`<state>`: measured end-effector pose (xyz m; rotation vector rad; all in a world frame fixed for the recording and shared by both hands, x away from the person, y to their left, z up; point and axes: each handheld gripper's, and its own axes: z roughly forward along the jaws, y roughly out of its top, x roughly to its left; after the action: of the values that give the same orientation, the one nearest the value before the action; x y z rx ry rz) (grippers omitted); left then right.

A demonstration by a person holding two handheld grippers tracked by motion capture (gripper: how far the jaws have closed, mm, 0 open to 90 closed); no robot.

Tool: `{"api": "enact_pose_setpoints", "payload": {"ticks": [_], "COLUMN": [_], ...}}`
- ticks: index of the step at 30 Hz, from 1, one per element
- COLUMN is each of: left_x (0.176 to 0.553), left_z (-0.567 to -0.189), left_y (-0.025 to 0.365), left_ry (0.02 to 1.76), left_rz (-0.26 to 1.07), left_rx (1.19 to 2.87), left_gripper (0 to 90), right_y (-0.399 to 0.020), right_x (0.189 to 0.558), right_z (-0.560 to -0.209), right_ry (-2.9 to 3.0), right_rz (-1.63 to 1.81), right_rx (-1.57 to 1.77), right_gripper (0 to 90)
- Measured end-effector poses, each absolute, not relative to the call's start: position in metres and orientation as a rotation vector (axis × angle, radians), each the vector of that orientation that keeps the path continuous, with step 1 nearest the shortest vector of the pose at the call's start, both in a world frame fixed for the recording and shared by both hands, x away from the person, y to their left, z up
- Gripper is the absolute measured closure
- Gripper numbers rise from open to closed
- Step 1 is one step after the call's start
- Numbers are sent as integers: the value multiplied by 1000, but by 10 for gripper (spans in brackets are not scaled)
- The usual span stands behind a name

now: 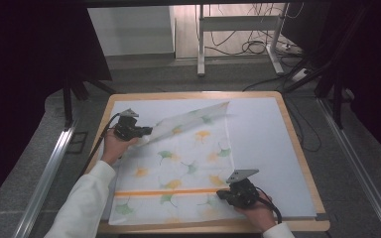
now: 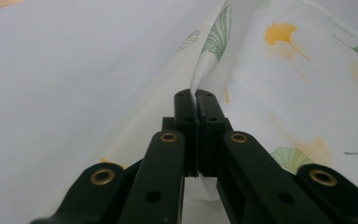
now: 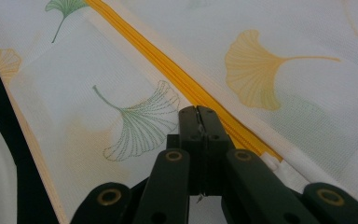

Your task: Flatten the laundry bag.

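Up close, the left gripper is clamped on a lifted fold of the cloth, raising that corner off the white mat. The right gripper has its jaws pressed together at the cloth's near right edge, beside the orange zip; the cloth lies spread across the mat's left half.
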<state>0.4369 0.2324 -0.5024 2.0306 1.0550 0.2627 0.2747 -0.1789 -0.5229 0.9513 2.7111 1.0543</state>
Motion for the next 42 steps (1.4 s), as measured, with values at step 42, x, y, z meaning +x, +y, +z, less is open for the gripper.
{"api": "enact_pose_setpoints", "payload": {"ticks": [42], "left_x": [495], "left_z": [-509], "left_y": [266], "left_ry": [1159], "left_rz": [309], "left_rx": [1947], "left_gripper": [784], "right_y": [-182], "right_x": [277], "right_z": [-525], "right_ry": [2709], "right_rz": [1094], "right_rx": [980], "right_gripper": [892]}}
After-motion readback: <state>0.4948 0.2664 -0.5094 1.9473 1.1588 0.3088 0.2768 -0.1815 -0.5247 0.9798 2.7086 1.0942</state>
